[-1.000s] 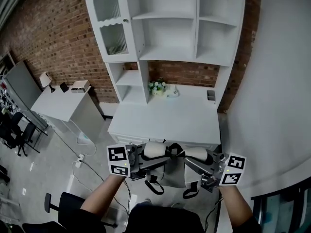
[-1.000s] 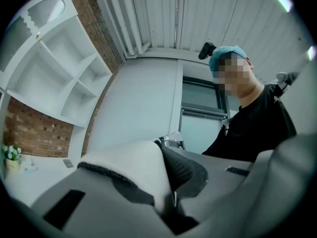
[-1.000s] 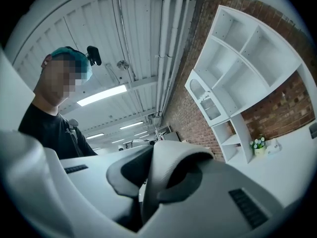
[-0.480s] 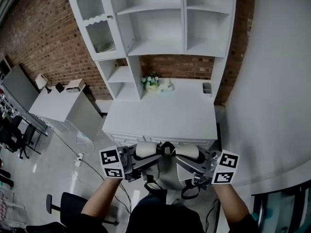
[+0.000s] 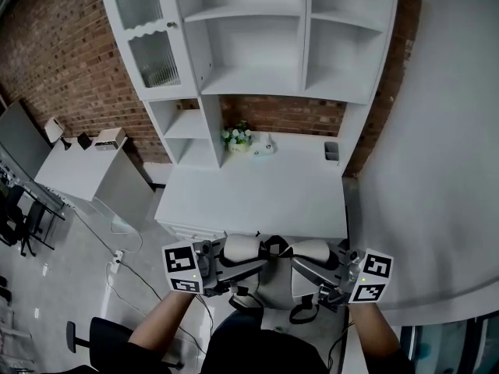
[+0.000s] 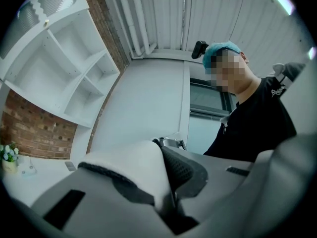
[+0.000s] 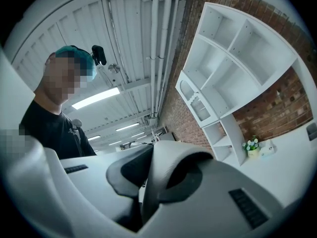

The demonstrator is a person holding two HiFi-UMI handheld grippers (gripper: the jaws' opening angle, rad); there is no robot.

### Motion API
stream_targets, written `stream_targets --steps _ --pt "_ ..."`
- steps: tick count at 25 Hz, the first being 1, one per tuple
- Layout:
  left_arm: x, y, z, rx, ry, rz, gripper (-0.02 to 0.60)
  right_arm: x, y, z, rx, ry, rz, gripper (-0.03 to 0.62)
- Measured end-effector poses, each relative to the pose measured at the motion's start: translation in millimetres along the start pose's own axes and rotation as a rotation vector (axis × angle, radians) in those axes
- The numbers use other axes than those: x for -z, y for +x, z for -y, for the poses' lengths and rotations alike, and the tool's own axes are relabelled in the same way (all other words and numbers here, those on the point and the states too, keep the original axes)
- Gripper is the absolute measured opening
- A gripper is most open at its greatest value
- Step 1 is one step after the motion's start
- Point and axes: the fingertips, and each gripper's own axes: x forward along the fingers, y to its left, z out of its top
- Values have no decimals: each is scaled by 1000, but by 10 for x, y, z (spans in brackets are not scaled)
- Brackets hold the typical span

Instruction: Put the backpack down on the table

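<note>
Jaws of the left gripper (image 5: 260, 257) and right gripper (image 5: 298, 262) each pinched on a padded shoulder strap (image 5: 240, 248), holding the backpack (image 5: 273, 285) aloft just short of the bench (image 5: 257, 197); probably soft, light and saggy, best gripped by those straps.

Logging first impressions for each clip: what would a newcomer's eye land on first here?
Low in the head view, the left gripper and right gripper each clamp a white padded strap of the backpack, which hangs between them just short of the white table. Behind the tabletop a tall white shelf unit rises against red brick, with a small flower pot at its foot.
</note>
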Motion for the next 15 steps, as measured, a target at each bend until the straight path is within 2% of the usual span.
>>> stream_targets --steps 5,9,15 --pt "-191 -27 -373 24 16 7 52 -224 178 357 24 2 0 48" --pt "-367 -76 -836 34 49 21 52 -431 372 713 59 -13 16 48" --pt "-585 -125 -1281 108 54 15 52 -681 620 1074 102 -31 47 48"
